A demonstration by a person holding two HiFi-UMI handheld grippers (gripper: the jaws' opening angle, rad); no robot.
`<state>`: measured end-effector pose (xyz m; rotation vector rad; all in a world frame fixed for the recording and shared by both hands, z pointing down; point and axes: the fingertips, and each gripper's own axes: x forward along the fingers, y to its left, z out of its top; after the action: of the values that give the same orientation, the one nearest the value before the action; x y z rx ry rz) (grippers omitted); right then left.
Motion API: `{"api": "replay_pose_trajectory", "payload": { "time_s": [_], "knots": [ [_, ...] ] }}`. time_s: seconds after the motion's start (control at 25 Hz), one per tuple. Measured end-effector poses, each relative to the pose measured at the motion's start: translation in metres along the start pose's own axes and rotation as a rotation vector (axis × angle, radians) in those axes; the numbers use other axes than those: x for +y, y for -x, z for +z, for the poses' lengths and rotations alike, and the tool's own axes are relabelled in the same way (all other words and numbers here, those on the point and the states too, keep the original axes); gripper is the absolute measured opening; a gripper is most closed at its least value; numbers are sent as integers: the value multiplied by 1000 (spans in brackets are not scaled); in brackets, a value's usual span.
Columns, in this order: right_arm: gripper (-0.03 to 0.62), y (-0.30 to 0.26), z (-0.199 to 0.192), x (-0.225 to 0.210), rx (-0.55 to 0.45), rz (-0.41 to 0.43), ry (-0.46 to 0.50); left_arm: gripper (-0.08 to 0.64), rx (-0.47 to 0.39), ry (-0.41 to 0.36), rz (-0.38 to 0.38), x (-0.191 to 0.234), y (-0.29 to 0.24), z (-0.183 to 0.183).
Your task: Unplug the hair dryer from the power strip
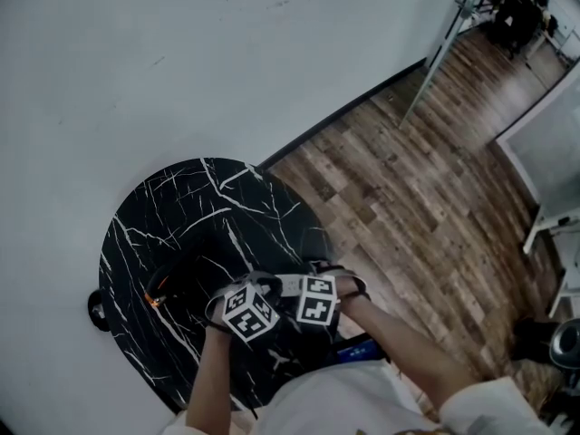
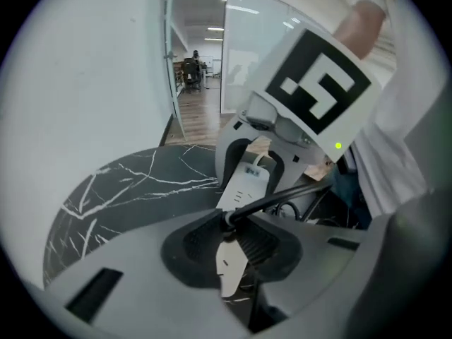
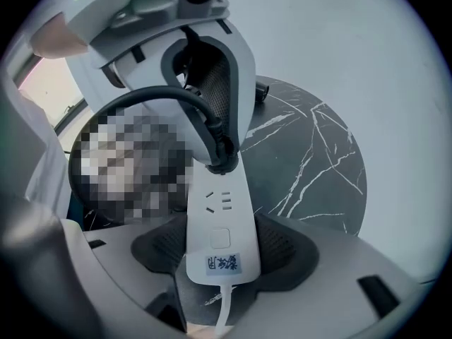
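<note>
Two grips hold over the black marble bench (image 1: 172, 207): right tongs (image 3: 222, 260) clamp the white power strip (image 3: 220, 232), left tongs (image 2: 227, 242) pinch the hair dryer's plug (image 3: 220, 157), still seated, so pull straight out, strip steady.

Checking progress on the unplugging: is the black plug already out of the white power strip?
No, the right gripper view shows the black plug seated in a socket of the power strip.

Office interior, by the look. Glass partition (image 2: 254, 41) at far side, ceiling strip lights (image 2: 214, 30) and dark furniture (image 2: 191, 69) beyond. Wood-plank floor (image 1: 408, 179), plain white wall (image 1: 181, 53).
</note>
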<state>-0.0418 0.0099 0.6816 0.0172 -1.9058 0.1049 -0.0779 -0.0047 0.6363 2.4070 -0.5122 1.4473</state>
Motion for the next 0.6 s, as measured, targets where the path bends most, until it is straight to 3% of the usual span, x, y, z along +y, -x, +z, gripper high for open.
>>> {"api": "replay_pose_trajectory", "payload": {
  "time_s": [0.12, 0.36, 0.44, 0.6],
  "knots": [
    [273, -1, 0, -1, 6, -1, 2, 55, 7, -17, 41, 0, -1, -2],
    [272, -2, -1, -1, 6, 5, -2, 57, 0, 103, -139, 5, -4, 0],
    [272, -3, -1, 0, 6, 6, -5, 57, 9, 77, -119, 3, -3, 0],
    [273, -3, -3, -1, 12, -2, 1, 57, 7, 12, 9, -1, -2, -1]
  ]
}}
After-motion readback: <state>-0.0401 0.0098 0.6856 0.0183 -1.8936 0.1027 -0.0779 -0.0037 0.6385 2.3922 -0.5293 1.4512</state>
